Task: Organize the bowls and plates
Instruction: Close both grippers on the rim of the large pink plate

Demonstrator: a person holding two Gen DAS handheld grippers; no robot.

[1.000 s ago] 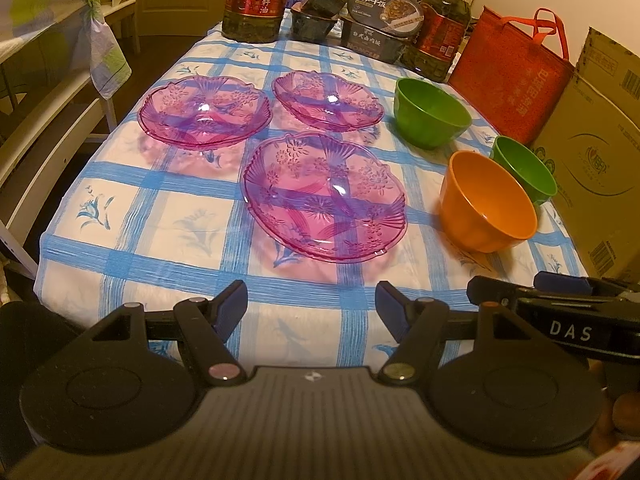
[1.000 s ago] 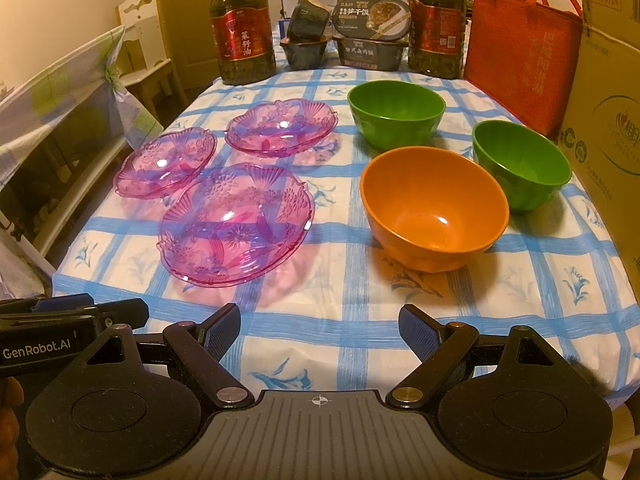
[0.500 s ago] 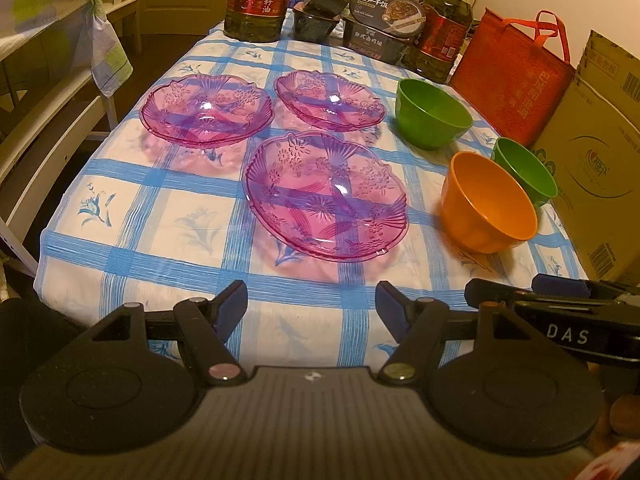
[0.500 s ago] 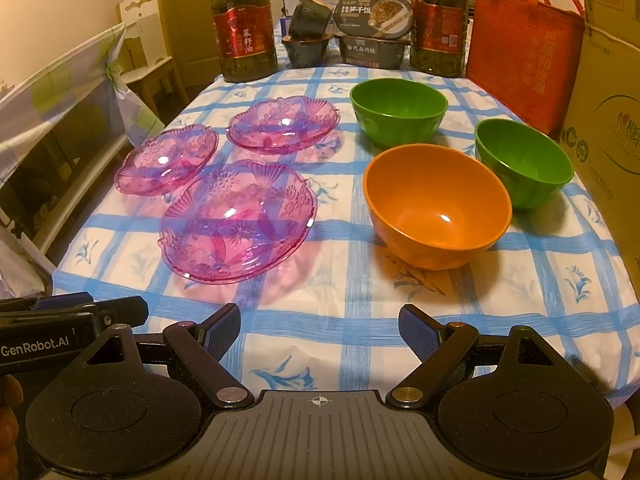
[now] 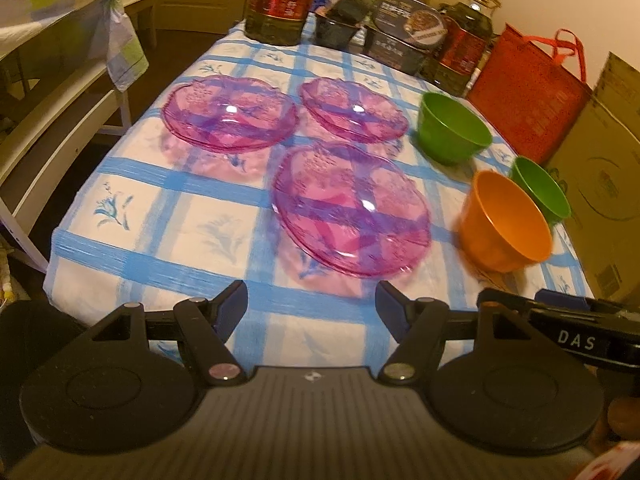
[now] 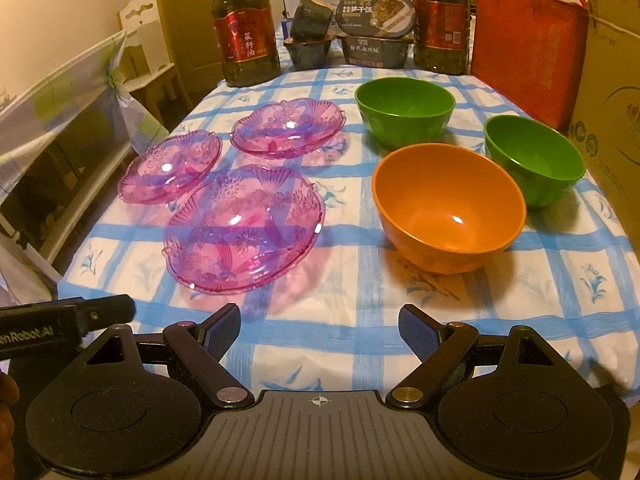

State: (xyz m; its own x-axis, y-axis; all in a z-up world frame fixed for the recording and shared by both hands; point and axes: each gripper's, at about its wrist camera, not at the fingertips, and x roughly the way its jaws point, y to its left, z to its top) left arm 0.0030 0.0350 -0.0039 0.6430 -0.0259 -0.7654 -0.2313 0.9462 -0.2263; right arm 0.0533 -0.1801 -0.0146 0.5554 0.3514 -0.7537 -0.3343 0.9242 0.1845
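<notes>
Light: warm, dim indoor | glare: glints on pink plates (image 6: 244, 228) | left view motion-blurred | fisheye edges bent

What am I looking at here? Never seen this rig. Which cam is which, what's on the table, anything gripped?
No robot arm: a person holds two handheld grippers, each carrying a fisheye camera looking along its fingers. One picture is from the left gripper, the other from the right gripper. Both are open and hold nothing. On the blue-checked tablecloth lie three pink glass plates, the nearest ahead of the left gripper, plus an orange bowl and two green bowls. Oil bottles and food boxes stand at the far end.
</notes>
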